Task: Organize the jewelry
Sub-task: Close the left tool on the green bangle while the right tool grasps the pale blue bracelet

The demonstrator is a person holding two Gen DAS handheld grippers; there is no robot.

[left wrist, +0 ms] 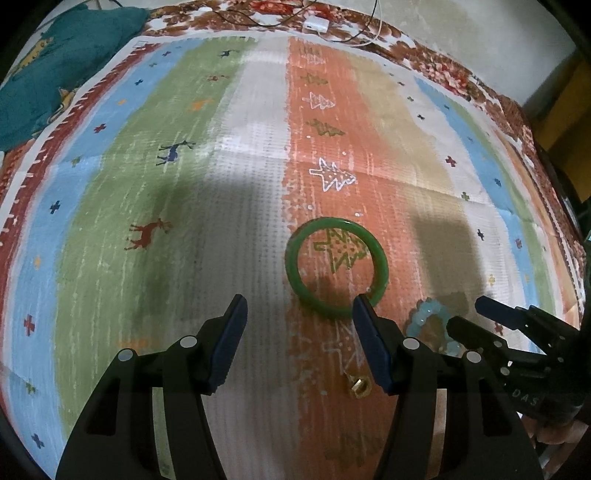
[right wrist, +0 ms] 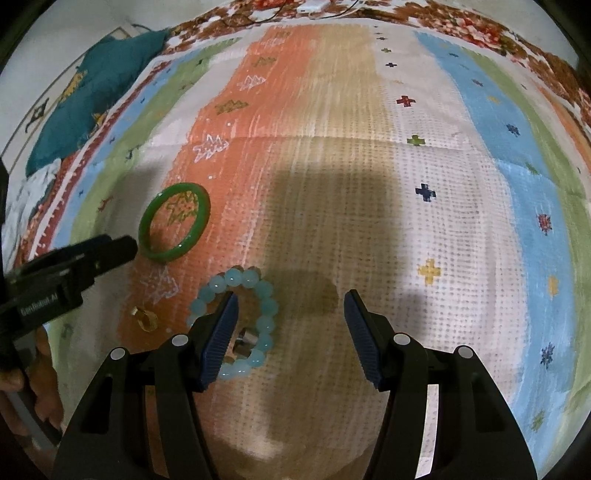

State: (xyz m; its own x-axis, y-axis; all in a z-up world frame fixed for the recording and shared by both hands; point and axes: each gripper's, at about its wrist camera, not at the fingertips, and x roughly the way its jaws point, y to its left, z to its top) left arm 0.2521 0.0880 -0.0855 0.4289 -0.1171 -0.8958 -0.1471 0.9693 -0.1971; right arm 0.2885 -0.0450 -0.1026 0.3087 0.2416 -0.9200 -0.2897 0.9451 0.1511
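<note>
A green bangle (left wrist: 337, 266) lies flat on the striped mat, just ahead of my open left gripper (left wrist: 299, 328) and near its right finger; it also shows in the right wrist view (right wrist: 174, 222). A pale blue bead bracelet (right wrist: 236, 321) lies under the left finger of my open right gripper (right wrist: 290, 323), with a small silver ring (right wrist: 245, 341) inside it. The bracelet also shows in the left wrist view (left wrist: 430, 323). A small gold piece (right wrist: 144, 319) lies left of the bracelet and shows in the left wrist view (left wrist: 359, 387). Both grippers are empty.
The striped patterned mat (left wrist: 258, 184) covers a bed with a floral sheet (left wrist: 461, 77). A teal cloth (left wrist: 62, 66) lies at the far left. A white charger and cables (left wrist: 316, 25) lie at the far edge.
</note>
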